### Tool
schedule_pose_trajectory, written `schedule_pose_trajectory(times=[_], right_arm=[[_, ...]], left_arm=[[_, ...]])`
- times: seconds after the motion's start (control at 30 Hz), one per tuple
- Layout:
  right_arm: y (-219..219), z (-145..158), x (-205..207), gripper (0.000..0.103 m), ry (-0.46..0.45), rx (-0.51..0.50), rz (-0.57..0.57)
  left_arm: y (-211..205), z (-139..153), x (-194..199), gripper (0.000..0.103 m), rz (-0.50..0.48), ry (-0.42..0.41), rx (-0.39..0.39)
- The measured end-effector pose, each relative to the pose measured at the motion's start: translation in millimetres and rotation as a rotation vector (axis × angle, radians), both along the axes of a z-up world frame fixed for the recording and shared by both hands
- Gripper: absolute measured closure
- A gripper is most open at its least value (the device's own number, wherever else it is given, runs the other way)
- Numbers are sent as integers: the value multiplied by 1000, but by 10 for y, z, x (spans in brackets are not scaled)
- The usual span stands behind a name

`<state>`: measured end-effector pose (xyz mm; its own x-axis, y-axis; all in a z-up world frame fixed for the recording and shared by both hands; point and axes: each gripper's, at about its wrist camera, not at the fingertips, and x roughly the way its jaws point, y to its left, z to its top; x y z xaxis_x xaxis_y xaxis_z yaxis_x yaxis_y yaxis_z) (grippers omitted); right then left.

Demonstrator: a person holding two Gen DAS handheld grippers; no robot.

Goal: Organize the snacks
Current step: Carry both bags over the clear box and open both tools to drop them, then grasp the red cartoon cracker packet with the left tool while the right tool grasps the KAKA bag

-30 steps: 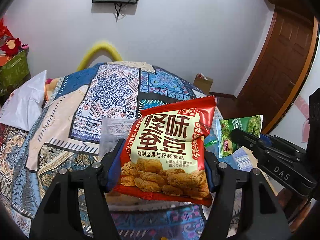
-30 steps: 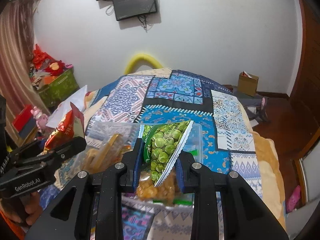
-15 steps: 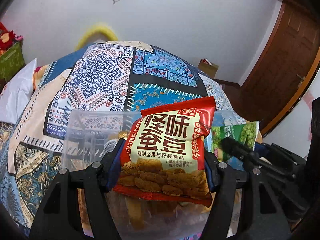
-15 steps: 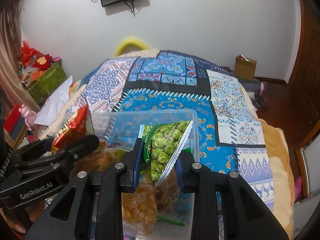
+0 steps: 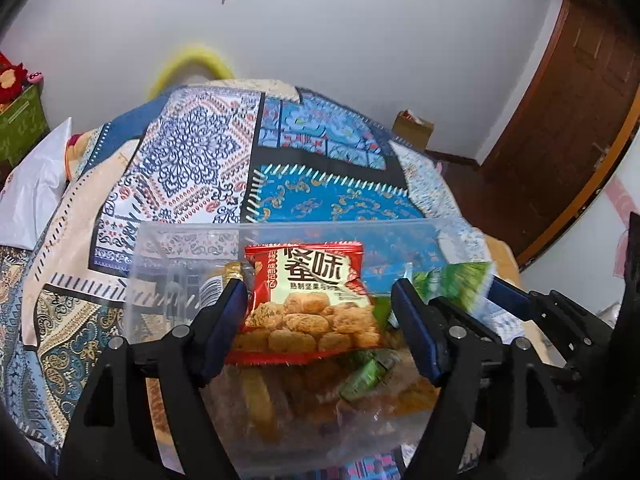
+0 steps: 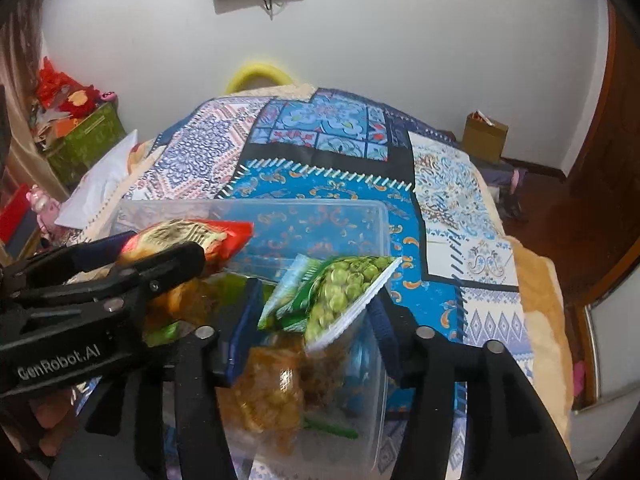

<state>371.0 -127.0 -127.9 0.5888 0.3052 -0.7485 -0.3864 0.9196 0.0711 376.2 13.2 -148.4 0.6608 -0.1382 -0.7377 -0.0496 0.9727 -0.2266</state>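
A clear plastic bin (image 5: 192, 240) (image 6: 320, 216) sits on the patterned bedspread and holds several snack packs. My left gripper (image 5: 320, 320) is open; the red snack packet (image 5: 308, 300) hangs loose between its jaws over the bin, tilting away. It also shows in the right wrist view (image 6: 200, 236). My right gripper (image 6: 316, 316) is open too; the green pea packet (image 6: 332, 296) drops between its jaws above the bin. The green packet shows blurred in the left wrist view (image 5: 460, 284).
A patterned bedspread (image 5: 208, 160) covers the bed. A white pillow (image 5: 36, 184) lies at the left. A green box with red toys (image 6: 80, 136) stands left, a cardboard box (image 6: 484, 136) on the floor right, a wooden door (image 5: 580, 92) beyond.
Both grippers moved over the bin and opened. The red packet and the green pea packet slipped free and are falling into the bin.
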Motion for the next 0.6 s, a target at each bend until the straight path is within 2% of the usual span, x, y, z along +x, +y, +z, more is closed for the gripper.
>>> schedule_pose_trajectory(times=[0.1, 0.3, 0.4, 0.6], right_arm=[[-22, 103, -108, 48, -21, -1, 5], [-50, 323, -393, 47, -42, 25, 25], [-39, 417, -584, 35, -70, 26, 37], [3, 483, -940, 34, -73, 37, 79]], left_arm=[[33, 135, -144, 29, 1, -18, 6], [102, 395, -567, 29, 3, -67, 68], [141, 481, -819, 29, -3, -77, 83], [232, 535, -1332, 29, -10, -76, 104]])
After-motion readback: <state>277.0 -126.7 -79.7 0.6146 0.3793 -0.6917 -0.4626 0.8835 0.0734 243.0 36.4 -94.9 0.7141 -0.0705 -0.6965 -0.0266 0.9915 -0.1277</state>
